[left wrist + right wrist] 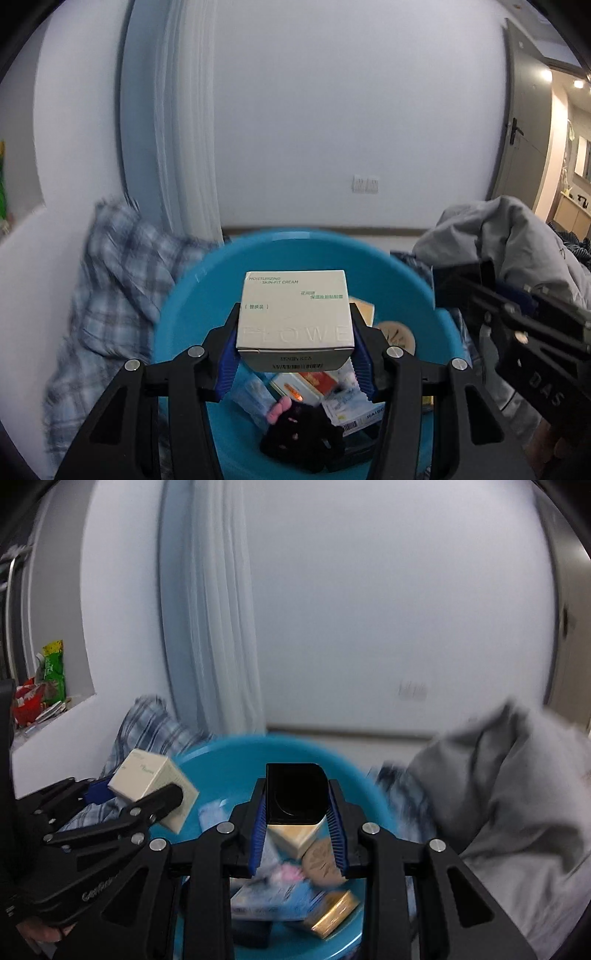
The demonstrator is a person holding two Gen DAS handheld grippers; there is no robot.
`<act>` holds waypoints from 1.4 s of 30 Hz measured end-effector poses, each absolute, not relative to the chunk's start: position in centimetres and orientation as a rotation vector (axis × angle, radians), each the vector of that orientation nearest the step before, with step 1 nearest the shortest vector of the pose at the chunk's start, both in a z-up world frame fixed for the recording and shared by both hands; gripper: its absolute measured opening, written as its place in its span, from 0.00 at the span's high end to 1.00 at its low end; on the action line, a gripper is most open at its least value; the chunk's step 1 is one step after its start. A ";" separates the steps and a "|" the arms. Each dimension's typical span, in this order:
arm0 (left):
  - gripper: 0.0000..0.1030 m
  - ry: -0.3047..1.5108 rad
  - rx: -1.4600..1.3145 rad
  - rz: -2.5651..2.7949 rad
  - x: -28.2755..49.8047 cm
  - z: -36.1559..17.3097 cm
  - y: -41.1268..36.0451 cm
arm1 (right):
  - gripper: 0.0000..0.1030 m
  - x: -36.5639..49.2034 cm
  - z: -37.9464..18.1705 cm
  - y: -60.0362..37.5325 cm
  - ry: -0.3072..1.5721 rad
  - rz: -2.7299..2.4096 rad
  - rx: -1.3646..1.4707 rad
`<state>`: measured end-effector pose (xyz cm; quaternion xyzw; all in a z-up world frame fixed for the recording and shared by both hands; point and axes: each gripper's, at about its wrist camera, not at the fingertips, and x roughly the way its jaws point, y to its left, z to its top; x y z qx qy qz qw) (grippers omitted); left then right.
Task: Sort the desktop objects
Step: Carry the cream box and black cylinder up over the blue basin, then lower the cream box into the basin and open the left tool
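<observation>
Blue basin (192,295) holds what look like assorted small boxes (351,410).

The basin (192,295) sits in the middle, with the checked cloth (122,273) to its left and the padded jacket (517,240) to its right, a wall behind all three. In the basin lie small boxes (347,410) and a plush toy (303,428). Above it the cream box (295,314) sits left of the black container (295,794).
</observation>
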<state>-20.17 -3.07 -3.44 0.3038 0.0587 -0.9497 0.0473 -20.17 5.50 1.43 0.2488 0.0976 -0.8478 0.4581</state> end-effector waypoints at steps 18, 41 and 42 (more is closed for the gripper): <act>0.47 0.188 1.137 -2.820 -22.5 -8.0 -3.6 | 0.72 -22.2 -3.8 4.9 0.326 -2.078 0.822; 0.47 0.275 1.432 -2.721 -24.2 -11.4 -3.8 | 0.72 -22.3 -4.8 4.2 0.378 -2.056 0.886; 0.47 0.276 1.431 -2.720 -24.2 -11.4 -3.8 | 0.72 -22.3 -4.9 4.1 0.379 -2.056 0.889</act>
